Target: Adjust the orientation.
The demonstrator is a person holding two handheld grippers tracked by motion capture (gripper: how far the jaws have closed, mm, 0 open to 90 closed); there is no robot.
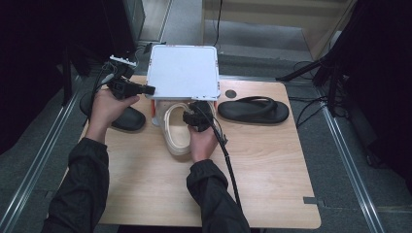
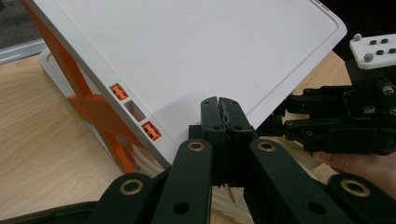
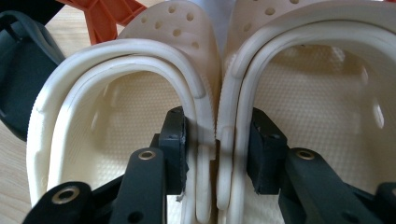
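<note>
Left gripper (image 2: 223, 108) clenched on the white box lid (image 1: 183, 72), holding it up at the table's far edge. Right gripper (image 3: 218, 145) pinches both cream clogs' (image 3: 219, 84) touching inner walls under it. Keep the pinch square, lid high.

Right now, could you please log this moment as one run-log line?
left gripper: shut, at white lid | right gripper: clamping cream clogs together by inner walls | black sandal: untouched

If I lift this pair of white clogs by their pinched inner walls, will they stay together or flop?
The white clogs look like soft foam, so probably light. The right tool has one jaw inside each clog, squeezing the two inner walls together; these walls may flex, letting the toes sag. The ribbed heel straps look loose and might swing.
</note>
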